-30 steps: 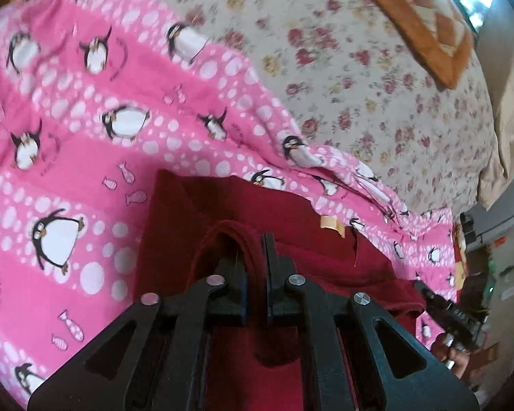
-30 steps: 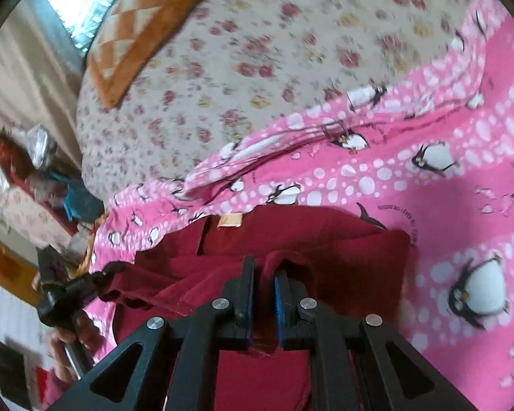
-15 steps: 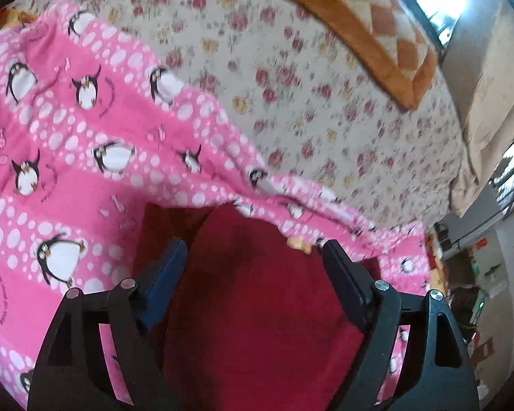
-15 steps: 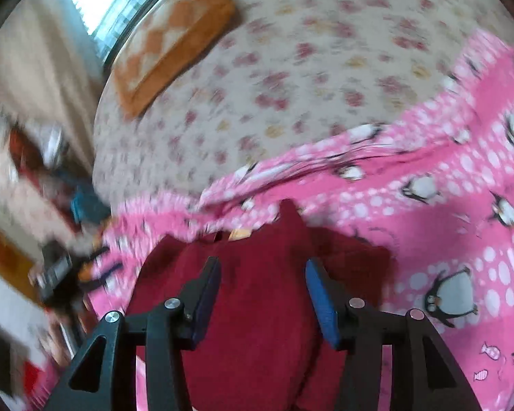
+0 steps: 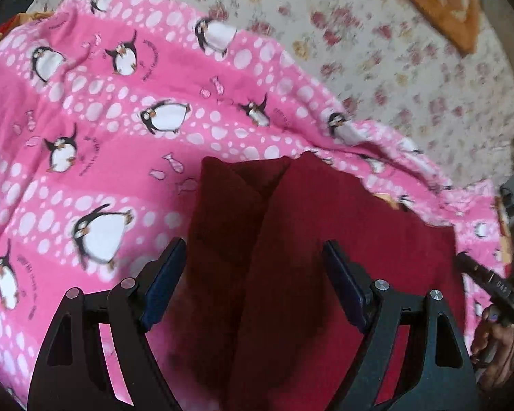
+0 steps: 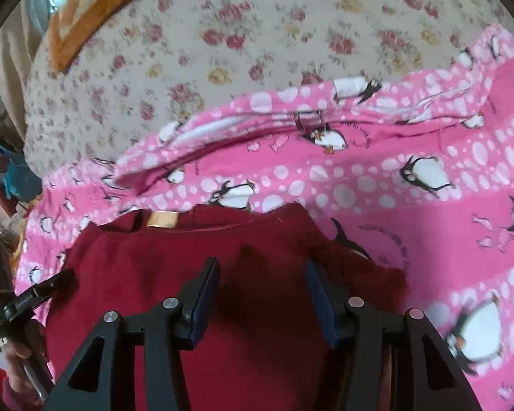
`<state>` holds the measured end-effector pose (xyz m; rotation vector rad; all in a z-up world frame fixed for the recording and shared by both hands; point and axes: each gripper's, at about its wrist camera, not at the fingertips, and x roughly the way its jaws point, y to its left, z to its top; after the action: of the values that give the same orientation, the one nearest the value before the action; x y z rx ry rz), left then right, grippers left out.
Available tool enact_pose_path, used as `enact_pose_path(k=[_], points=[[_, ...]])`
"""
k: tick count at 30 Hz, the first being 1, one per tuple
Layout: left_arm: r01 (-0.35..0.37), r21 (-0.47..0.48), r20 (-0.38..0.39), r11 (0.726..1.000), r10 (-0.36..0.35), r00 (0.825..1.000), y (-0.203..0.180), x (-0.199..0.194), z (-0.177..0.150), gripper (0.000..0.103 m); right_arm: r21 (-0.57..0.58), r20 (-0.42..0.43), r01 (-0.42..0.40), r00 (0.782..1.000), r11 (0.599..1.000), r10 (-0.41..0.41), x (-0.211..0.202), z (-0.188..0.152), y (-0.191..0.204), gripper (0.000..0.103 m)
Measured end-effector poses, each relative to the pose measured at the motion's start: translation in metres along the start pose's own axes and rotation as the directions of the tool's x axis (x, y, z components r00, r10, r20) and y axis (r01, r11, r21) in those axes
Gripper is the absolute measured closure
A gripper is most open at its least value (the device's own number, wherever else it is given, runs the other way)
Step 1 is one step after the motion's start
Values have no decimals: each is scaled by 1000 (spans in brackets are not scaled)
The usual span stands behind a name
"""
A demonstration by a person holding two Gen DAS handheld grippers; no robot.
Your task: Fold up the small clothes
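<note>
A: Now, left view first. Doing what?

B: Letting go. Left gripper [image 5: 253, 245] loose, jaws just been opening, wide apart now. Red top [image 5: 342, 222] showing between the pads, not pinched. Lying on the pink penguin blanket [image 5: 102, 137], one side flap already laid over the middle.

A: How to do it well?

B: Probably best to lift straight off. No dragging the pads across the flap. Then check for even edges and press flat.

A: And how many of each?

B: One red top. One pink penguin blanket. One flowery sheet [image 5: 377, 68] under it. One orange cushion [image 5: 438, 3] far back.

A: Okay, right view next.

B: Right gripper [image 6: 261, 263] loose too, jaws just been opening, about half apart. Red cloth showing between them, not squeezed. Same red top, neck end away, one yellow tag [image 6: 162, 220] at the collar. Left gripper again at the left edge, one hand [image 6: 20, 352] on its handle.

A: So, grippers?

B: Two. Both holding nothing.
</note>
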<state>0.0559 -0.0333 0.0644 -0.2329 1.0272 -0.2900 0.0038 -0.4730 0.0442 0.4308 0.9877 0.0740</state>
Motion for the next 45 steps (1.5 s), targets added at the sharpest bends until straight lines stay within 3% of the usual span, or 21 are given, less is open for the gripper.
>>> enact_pose_path(k=[3,8,12,16,18,24,25,26,28,33,36,40,45], points=[[57,34,29,998,-58,998,7,-34,-15,22,-19,2,-50,999,999,50,-30,-21,4,42],[102,94,-5,990,-102,995,19,-65,-54,22,-89,-32,-101,995,991,98,-62,-65,13,41],[160,141,-85,977,-149,985,18,-63,-84,22,-147,-47,-98,995,984,92,-76,-100,17,41],[156,213,-122,964,-133,984,13,-54,-101,22,-157,-66,-96,994,983,87,-79,-123,19,41],[168,228,-137,959,-139,981,12,-53,-103,25,-151,-78,-86,994,985,75,-77,-129,18,41],[225,220,-160,949,-192,968,15,-46,-93,51,-127,-96,-91,992,988,79,-68,-132,13,41],[234,221,-167,947,-199,966,15,-43,-92,59,-125,-96,-93,992,988,81,-66,-132,13,42],[247,227,-181,942,-208,961,13,-40,-92,77,-124,-92,-95,992,988,84,-65,-132,13,46],[222,258,-175,940,-180,968,9,-39,-94,93,-135,-84,-107,992,985,96,-63,-131,16,56],[176,294,-140,940,-139,980,14,-60,-91,95,-220,-66,-61,997,974,47,-70,-126,26,85],[175,282,-118,943,-146,982,26,-71,-90,95,-252,-46,-45,998,967,35,-85,-120,25,89],[141,275,-150,951,-103,983,31,-55,-106,95,-243,-72,-28,997,970,11,-77,-125,19,89],[153,242,-124,958,-126,984,29,-62,-106,95,-215,-86,-21,996,976,2,-79,-130,14,88]])
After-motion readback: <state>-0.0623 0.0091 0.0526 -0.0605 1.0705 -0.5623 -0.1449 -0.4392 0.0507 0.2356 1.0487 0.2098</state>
